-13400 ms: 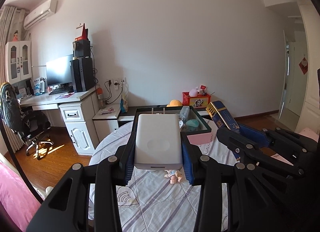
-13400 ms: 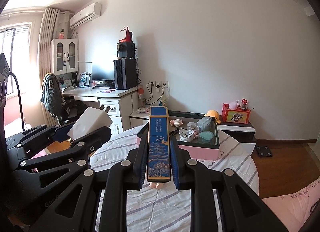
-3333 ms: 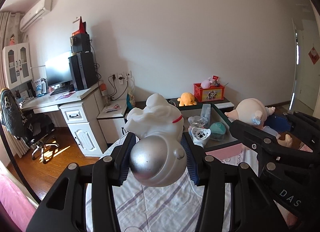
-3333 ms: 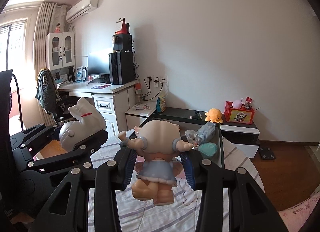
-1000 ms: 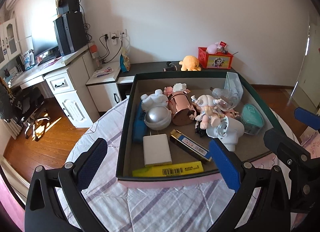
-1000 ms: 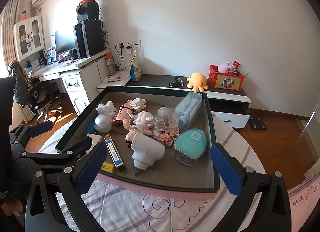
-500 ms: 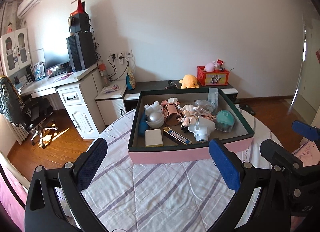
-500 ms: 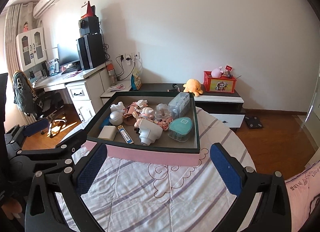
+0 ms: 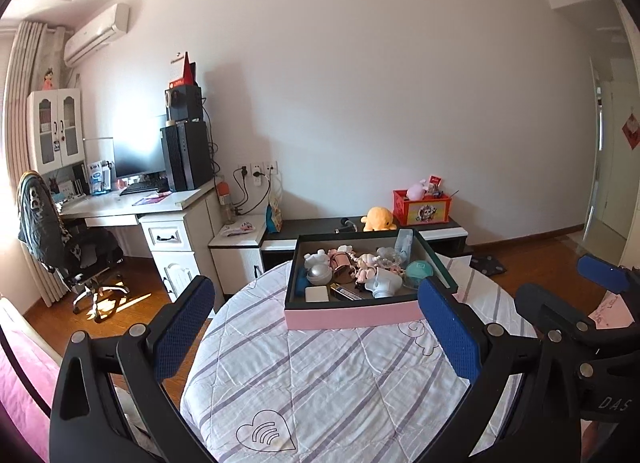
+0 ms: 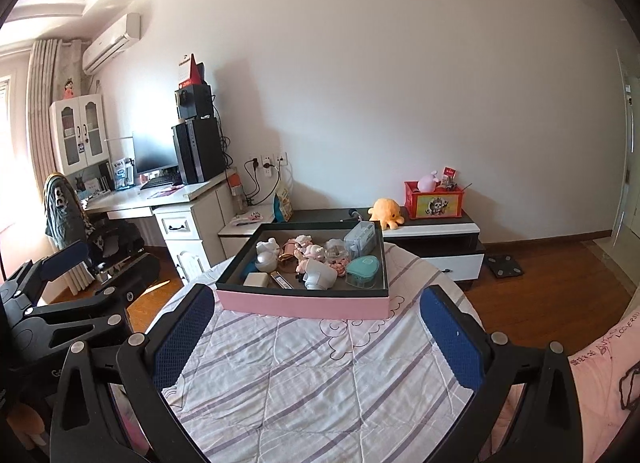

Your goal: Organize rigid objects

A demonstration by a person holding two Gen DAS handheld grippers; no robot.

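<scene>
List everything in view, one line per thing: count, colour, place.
tray: 1, pink wall, dark rim, far side of table.
table: 1, round, striped white-purple cloth, foreground.
white box: 1, white, tray's near left corner.
teal case: 1, teal, tray's right side.
silver ball: 1, silver, tray's left side.
octopus plush: 1, orange, low cabinet behind tray.
red crate: 1, red, same cabinet.
left tongs: 1, black, blue pads, open, empty.
right tongs: 1, same, open, empty.
</scene>
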